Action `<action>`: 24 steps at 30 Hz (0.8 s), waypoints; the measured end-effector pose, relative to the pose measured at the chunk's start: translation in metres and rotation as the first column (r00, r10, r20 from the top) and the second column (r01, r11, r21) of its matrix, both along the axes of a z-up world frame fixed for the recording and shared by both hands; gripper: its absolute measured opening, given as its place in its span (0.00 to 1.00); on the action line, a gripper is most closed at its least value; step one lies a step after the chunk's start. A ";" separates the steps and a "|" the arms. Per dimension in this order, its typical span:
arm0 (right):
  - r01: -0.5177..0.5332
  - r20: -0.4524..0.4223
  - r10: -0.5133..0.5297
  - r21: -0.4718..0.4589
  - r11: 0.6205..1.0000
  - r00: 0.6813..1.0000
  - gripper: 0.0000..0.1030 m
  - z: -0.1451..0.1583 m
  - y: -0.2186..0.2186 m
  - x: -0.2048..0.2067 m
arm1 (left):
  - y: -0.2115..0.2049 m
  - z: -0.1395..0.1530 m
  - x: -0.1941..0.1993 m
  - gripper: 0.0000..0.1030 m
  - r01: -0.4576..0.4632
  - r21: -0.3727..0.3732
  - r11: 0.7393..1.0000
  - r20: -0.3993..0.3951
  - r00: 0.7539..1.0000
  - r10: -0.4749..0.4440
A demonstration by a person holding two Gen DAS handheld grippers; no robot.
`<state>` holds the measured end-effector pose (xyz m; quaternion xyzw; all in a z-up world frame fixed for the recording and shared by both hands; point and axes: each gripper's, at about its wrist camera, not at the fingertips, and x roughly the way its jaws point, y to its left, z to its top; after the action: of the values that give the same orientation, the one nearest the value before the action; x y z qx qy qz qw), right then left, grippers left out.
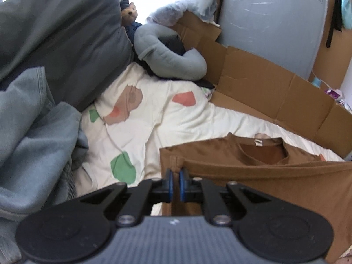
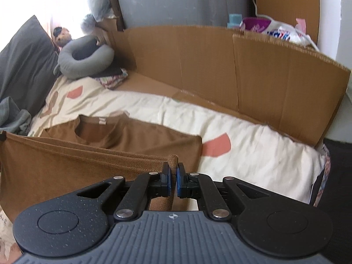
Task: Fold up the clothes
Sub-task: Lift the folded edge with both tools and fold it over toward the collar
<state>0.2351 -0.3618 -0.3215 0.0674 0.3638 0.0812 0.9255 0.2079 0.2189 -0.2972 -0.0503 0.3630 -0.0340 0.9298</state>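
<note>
Cream bedspread point(image 2: 253, 145) with coloured patches, cardboard wall point(image 2: 242, 70) beyond both grippers. Brown T-shirt point(image 2: 136, 136) on bed ahead; collar end flat, near hem raised, stretched between grippers. Left gripper point(image 1: 175, 183) pinched shut on one hem corner; right gripper point(image 2: 172, 177) pinched shut on other, small tuft poking past pads. Risks: thin bite on right corner could slip under tension; uneven carry would skew fold line; slack hem may sag, drag collar end off square.

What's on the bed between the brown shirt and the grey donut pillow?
Only bedsheet, cream with coloured patches. In the right wrist view nothing else lies between the brown shirt and the grey ring pillow.
</note>
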 end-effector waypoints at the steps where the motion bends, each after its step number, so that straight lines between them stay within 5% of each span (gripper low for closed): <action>1: 0.002 0.008 -0.002 0.002 1.000 1.000 0.04 0.003 0.000 0.001 | 0.000 0.003 0.002 0.06 -0.002 -0.001 1.000 0.008 1.000 0.002; 13: 0.030 0.061 -0.028 -0.030 0.999 0.998 0.04 0.026 -0.004 0.032 | -0.013 0.026 0.044 0.06 0.057 0.055 0.997 0.088 0.994 -0.061; 24: 0.027 0.064 -0.023 -0.062 0.998 0.998 0.04 0.024 0.000 0.075 | -0.013 0.018 0.075 0.06 0.057 0.094 0.994 0.074 0.995 -0.064</action>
<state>0.3101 -0.3622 -0.2972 0.0403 0.3357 0.0603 0.9392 0.2830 0.2059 -0.2794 0.0047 0.3294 -0.0472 0.9430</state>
